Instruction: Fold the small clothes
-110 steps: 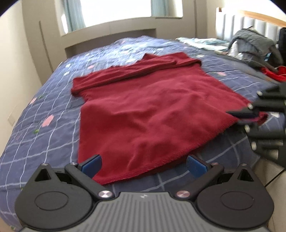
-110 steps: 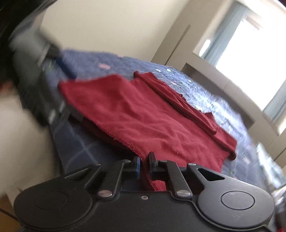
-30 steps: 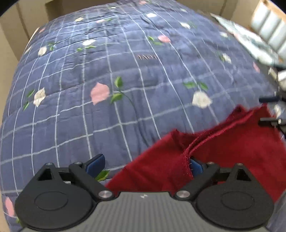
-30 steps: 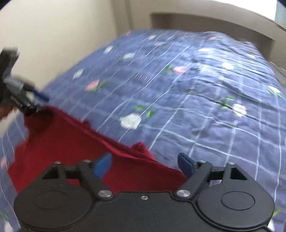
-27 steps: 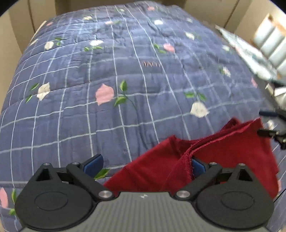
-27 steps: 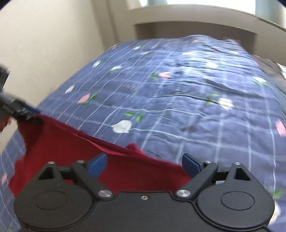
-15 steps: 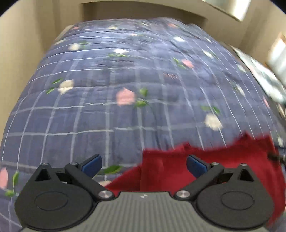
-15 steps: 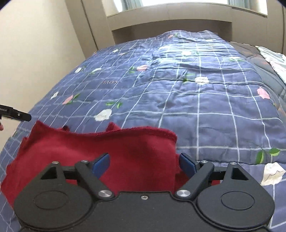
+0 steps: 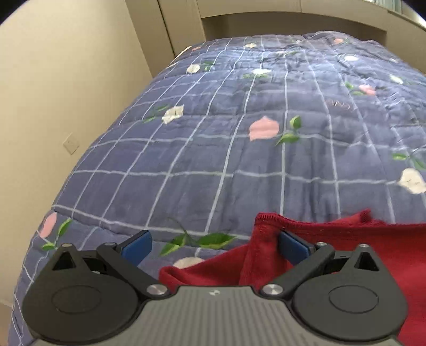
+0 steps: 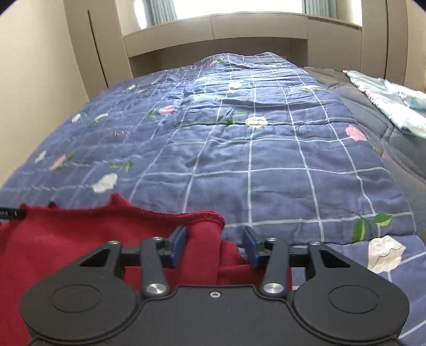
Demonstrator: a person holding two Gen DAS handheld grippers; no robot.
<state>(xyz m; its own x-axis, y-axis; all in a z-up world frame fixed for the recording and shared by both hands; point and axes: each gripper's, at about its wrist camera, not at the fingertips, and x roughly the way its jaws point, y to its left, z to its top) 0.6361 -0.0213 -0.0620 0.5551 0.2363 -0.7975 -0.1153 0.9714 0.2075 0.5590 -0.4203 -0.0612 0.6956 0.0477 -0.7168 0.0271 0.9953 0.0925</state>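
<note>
A red garment [image 9: 359,247] lies folded over at the near edge of the bed, its hemmed edge toward the far side. My left gripper [image 9: 213,246] is open wide; the garment's left corner drapes against its right finger [image 9: 293,248]. In the right wrist view the same red garment [image 10: 80,234] fills the lower left. My right gripper [image 10: 215,246] is partly open, with a bunched fold of the garment's right corner standing between its blue pads. The left gripper's tip [image 10: 10,213] shows at the left edge.
A blue quilt [image 9: 239,149] with white grid lines and flowers covers the bed. A beige wall [image 9: 53,93] runs along the left. A window ledge [image 10: 239,24] stands at the far end. A light patterned cloth [image 10: 386,101] lies at the far right.
Both grippers carried the garment's near edge forward over itself and opened. In the last half second both pulled back and tilted up, and the right jaws narrowed around the corner fold.
</note>
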